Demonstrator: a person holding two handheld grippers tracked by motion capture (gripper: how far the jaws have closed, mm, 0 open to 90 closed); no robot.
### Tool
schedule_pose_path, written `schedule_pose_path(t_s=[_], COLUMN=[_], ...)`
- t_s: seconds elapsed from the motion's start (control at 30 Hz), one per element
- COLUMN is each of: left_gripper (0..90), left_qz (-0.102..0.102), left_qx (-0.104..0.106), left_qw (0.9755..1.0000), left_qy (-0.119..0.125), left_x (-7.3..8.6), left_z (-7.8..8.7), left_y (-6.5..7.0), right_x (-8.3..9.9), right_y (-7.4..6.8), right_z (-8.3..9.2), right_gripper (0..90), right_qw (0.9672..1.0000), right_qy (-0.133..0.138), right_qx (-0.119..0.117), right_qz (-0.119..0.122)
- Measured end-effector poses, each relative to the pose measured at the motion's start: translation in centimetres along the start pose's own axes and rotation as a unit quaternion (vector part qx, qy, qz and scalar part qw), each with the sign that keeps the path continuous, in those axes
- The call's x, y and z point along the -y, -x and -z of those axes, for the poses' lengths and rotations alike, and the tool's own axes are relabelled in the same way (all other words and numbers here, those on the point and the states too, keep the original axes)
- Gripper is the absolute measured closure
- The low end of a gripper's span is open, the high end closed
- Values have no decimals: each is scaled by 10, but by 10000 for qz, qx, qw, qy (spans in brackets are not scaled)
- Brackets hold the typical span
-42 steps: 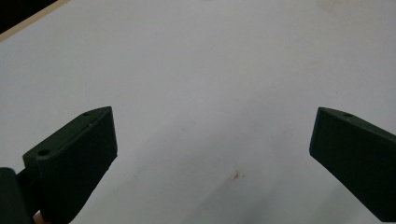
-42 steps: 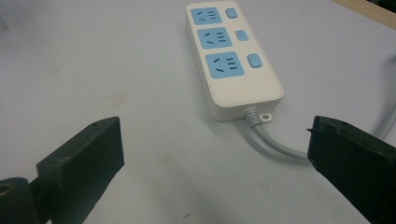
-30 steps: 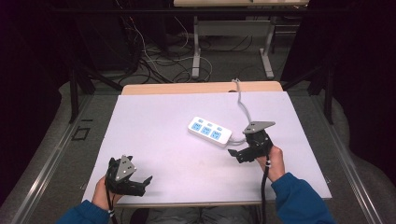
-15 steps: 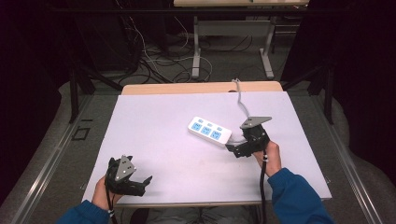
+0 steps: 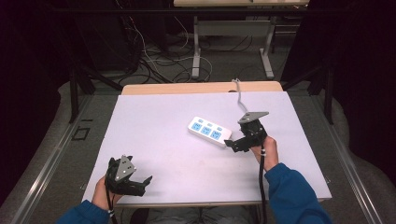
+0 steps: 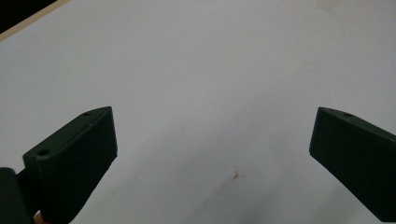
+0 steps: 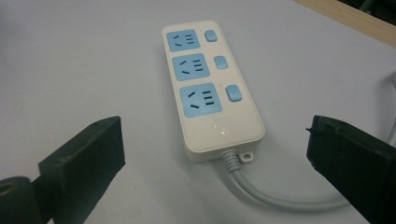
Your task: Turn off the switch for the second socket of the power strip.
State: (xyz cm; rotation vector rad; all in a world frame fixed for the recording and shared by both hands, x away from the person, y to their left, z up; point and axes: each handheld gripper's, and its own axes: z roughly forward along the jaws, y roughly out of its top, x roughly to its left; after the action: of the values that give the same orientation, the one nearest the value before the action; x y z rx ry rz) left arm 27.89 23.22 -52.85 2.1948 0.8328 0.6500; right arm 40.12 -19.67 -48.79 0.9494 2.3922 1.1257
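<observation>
A white power strip (image 5: 209, 131) with three blue sockets and three blue switches lies flat a little right of the table's middle. In the right gripper view the power strip (image 7: 212, 93) sits just ahead, cord end nearest, between the wide-apart jaws. My right gripper (image 5: 236, 144) is open, low over the table at the strip's right end, not touching it. The strip's grey-white cord (image 7: 266, 198) curls off to the right. My left gripper (image 5: 140, 184) rests near the front left edge, open, and the left gripper (image 6: 212, 126) has only bare table between its jaws.
The white tabletop (image 5: 154, 121) has a wooden strip (image 5: 187, 88) along its far edge. The cord (image 5: 239, 93) runs over that far edge. Beyond stand another table's metal legs (image 5: 198, 51) and tangled floor cables (image 5: 154, 60).
My right gripper has moved a little left and forward, closer to the cord end of the power strip. The left gripper has stayed put.
</observation>
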Motion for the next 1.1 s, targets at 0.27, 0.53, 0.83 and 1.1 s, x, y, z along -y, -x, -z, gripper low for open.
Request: schedule_pose_path(t_s=[0.27,0.53,0.83,1.1], left_gripper=[7,6,6,6], left_qz=[-1,-2,8,15], left_qx=[1,4,9,11], left_qw=[10000,10000,10000,10000], left_qy=[-1,-24,-15,-20], left_x=[0,0,0,0], left_z=[0,0,0,0], left_y=[0,0,0,0], right_x=[-5,-9,-14,-16], right_y=[4,8,11,15], right_z=[-7,-16,-22,-29], right_gripper=[39,41,41,42], right_qw=[10000,10000,9999,9998], right_qy=[-41,-75,-42,-43], right_qx=[-1,-8,-46,-31], right_qz=[-26,-58,-124,-177])
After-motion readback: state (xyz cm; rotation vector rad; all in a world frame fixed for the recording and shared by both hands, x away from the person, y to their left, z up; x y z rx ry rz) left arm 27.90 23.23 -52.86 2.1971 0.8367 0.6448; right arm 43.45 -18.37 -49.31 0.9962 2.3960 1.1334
